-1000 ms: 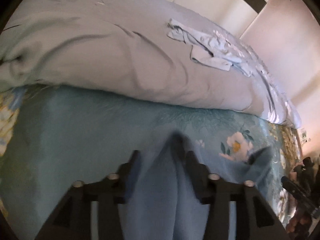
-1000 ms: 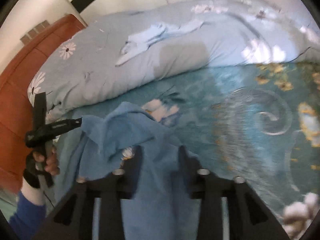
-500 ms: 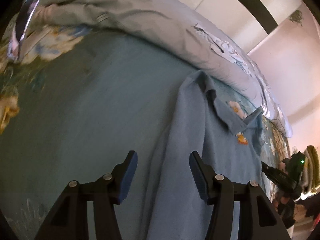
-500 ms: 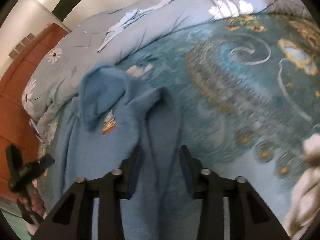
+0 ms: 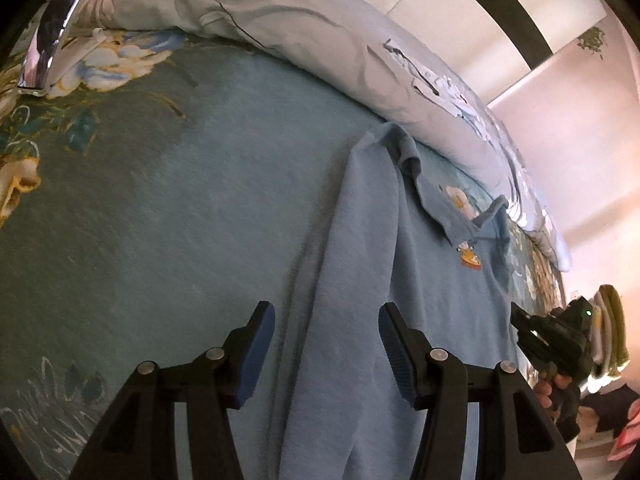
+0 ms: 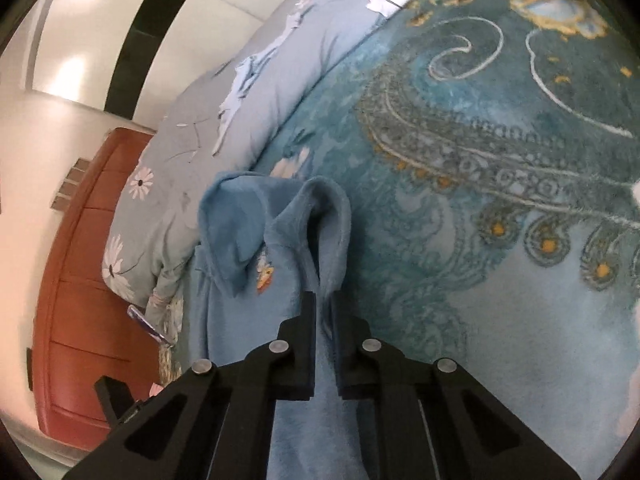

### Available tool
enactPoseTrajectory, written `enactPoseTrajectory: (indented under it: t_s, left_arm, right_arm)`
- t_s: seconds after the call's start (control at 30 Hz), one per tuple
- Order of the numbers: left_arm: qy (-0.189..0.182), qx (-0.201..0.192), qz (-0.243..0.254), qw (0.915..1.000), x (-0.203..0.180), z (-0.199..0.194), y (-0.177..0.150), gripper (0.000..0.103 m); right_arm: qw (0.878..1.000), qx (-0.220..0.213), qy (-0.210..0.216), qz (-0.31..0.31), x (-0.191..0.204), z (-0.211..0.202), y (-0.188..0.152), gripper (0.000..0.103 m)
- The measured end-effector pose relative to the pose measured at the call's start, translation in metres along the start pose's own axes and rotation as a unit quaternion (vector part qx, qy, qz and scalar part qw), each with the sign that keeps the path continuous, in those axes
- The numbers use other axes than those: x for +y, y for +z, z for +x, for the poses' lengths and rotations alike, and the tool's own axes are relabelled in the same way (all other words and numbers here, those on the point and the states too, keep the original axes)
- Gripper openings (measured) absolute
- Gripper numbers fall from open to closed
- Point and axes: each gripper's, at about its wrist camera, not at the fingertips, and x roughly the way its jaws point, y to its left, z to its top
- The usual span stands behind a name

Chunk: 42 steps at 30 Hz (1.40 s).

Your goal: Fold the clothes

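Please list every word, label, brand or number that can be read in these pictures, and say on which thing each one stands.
No text can be read.
The blue shirt bears a small orange and white emblem: a picture, with no legible letters.
Bedspread and quilt carry patterns only.

shirt (image 5: 360,280) on bedspread (image 5: 160,240), duvet (image 5: 280,12) behind

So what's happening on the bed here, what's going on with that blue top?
A person with a handheld gripper in each hand is laying out a light blue top on the teal patterned blanket to fold it. The right gripper is shut on a raised fold of the fabric near the collar. The left gripper is open, its fingers either side of a long ridge of the top, gripping nothing. A grey floral duvet is bunched beyond the garment.
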Motion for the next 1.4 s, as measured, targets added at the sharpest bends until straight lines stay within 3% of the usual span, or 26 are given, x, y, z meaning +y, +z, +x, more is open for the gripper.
enactPoseTrajectory:
  t_s: [0.1,0.27,0.47,0.6,0.7,0.8,0.87,0.9,0.97,1.03,1.07,1.17,1.3,1.4]
  left_arm:
    - [0.001,0.006,0.0,1.0,0.0,0.002,-0.004,0.058]
    - [0.004,0.013,0.001,0.9999,0.004,0.003,-0.009,0.058]
    - [0.007,0.027,0.016,0.9995,0.002,0.004,-0.017,0.058]
    - [0.005,0.036,0.024,0.9991,-0.004,0.006,-0.025,0.058]
    - [0.011,0.043,0.039,0.9982,-0.008,0.01,-0.031,0.058]
    - [0.021,0.037,0.055,0.9976,-0.013,0.009,-0.037,0.056]
    - [0.028,0.033,0.066,0.9969,-0.017,0.006,-0.04,0.053]
    - [0.032,0.031,0.072,0.9964,-0.018,0.004,-0.041,0.042]
    - [0.037,0.029,0.081,0.9956,-0.021,0.002,-0.042,0.03]
    - [0.037,0.026,0.09,0.9949,-0.024,-0.003,-0.044,0.011]
    - [0.035,0.024,0.096,0.9945,-0.024,-0.005,-0.043,0.008]
    - [0.039,0.006,0.11,0.9931,-0.027,-0.013,-0.034,0.004]
    - [0.079,-0.035,0.119,0.9891,-0.02,-0.027,-0.004,0.003]
    - [0.12,-0.089,0.106,0.9831,-0.005,-0.045,0.036,0.003]
  right_arm:
    - [1.0,0.006,-0.011,0.01,-0.003,0.012,0.001,0.009]
    - [0.999,-0.025,-0.027,0.012,-0.005,0.002,0.004,0.003]
    - [0.99,-0.074,-0.096,-0.068,0.023,-0.035,0.026,0.002]
    - [0.963,-0.146,-0.179,-0.138,0.052,-0.073,0.049,0.002]
    - [0.929,-0.197,-0.255,-0.181,0.069,-0.089,0.062,0.002]
    - [0.899,-0.206,-0.317,-0.219,0.076,-0.088,0.066,0.002]
    - [0.892,-0.194,-0.335,-0.236,0.075,-0.079,0.065,0.003]
    - [0.889,-0.186,-0.342,-0.242,0.073,-0.074,0.063,0.003]
    - [0.89,-0.175,-0.342,-0.247,0.071,-0.067,0.06,0.003]
    - [0.891,-0.176,-0.339,-0.244,0.068,-0.066,0.058,0.003]
    - [0.893,-0.176,-0.336,-0.242,0.068,-0.067,0.056,0.003]
    - [0.899,-0.176,-0.324,-0.236,0.069,-0.074,0.049,0.003]
    - [0.906,-0.181,-0.304,-0.234,0.069,-0.088,0.036,0.005]
    - [0.908,-0.183,-0.292,-0.239,0.067,-0.098,0.022,0.008]
